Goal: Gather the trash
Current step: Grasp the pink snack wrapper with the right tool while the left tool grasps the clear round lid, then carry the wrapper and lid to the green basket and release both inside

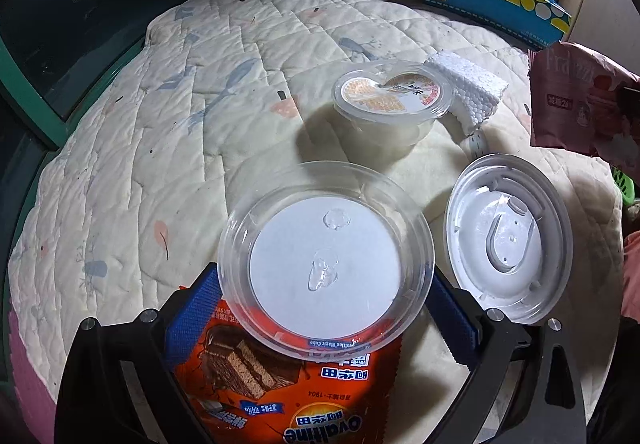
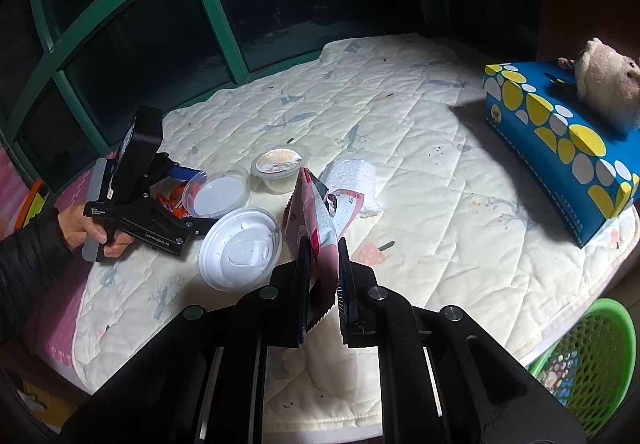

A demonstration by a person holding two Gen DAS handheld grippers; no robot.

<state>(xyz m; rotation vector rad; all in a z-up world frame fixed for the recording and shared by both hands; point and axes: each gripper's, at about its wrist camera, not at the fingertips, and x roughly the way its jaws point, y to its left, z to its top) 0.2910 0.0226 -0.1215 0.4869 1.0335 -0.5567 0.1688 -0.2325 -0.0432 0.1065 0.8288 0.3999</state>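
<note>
My left gripper [image 1: 320,284] is open, its blue pads on either side of a clear round lid [image 1: 326,260] that rests on an orange Ovaltine wrapper [image 1: 280,384]. A white cup lid [image 1: 508,240] lies to the right, with a sealed jelly cup [image 1: 392,100] and a white foam piece [image 1: 468,88] beyond. My right gripper [image 2: 324,256] is shut on a pink snack wrapper [image 2: 316,216] and holds it upright above the quilt. The left gripper [image 2: 188,180], clear lid [image 2: 220,196], white lid [image 2: 240,248], jelly cup [image 2: 280,164] and foam [image 2: 352,180] show in the right wrist view.
A cream quilted mat [image 2: 420,204] covers the surface. A blue tissue box [image 2: 560,148] with a plush toy [image 2: 604,84] stands at the right. A green mesh basket [image 2: 592,356] sits below the mat's right edge. A green-framed dark window [image 2: 200,24] runs behind.
</note>
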